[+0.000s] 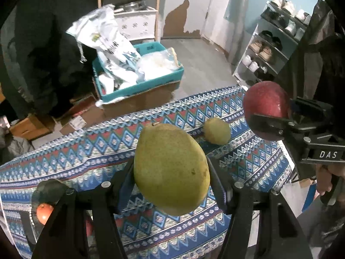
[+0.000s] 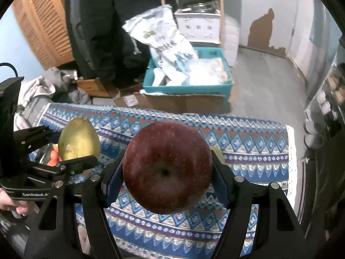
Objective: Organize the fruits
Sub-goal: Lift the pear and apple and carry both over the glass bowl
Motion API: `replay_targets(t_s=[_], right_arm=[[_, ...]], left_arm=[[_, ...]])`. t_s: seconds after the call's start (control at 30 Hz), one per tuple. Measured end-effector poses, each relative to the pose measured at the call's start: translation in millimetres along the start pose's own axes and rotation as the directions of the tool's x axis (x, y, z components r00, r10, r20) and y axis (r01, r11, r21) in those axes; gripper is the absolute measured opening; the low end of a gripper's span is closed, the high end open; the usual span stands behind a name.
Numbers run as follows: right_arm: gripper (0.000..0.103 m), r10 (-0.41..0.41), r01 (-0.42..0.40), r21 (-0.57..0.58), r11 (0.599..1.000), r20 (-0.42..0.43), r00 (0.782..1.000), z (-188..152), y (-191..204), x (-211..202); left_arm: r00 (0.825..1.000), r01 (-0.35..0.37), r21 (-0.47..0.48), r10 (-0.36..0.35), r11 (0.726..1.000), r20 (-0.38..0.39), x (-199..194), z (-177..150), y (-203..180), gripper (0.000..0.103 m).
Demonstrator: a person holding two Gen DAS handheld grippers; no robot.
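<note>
My left gripper is shut on a large green pear and holds it above the patterned tablecloth. My right gripper is shut on a dark red apple, also lifted above the cloth. In the left wrist view the apple and right gripper show at the right. In the right wrist view the pear shows at the left in the left gripper. A second, smaller pear lies on the cloth near the far edge. Orange-red fruits sit in a dark container at the lower left.
The table's far edge drops to the floor, where a teal crate full of bags sits on cardboard boxes. A shoe rack stands at the right. A dark coat and wooden shelves hang behind.
</note>
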State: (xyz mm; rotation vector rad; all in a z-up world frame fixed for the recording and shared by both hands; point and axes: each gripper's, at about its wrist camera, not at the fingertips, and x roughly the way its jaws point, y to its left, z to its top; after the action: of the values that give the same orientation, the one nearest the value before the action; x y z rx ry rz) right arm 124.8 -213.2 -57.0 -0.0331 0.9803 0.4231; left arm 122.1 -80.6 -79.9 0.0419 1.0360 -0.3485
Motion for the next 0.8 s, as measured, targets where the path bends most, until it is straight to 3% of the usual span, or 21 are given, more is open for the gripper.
replay_targets(t_s=[0.3, 0.8], right_arm=[[0.071, 0.058, -0.057, -0.055, 0.997, 0.011, 0.998, 11, 36, -1], [0.072, 0.159, -0.162, -0.164, 0.973, -0.031, 0.987, 27, 119, 22]], left_arm=[[0.999, -0.019, -0.032, 0.02, 0.999, 0.027, -37, -18, 35, 0.065], [0.998, -0.062, -0.162, 0.066, 0.985, 0.015, -62, -60, 107, 0.065]])
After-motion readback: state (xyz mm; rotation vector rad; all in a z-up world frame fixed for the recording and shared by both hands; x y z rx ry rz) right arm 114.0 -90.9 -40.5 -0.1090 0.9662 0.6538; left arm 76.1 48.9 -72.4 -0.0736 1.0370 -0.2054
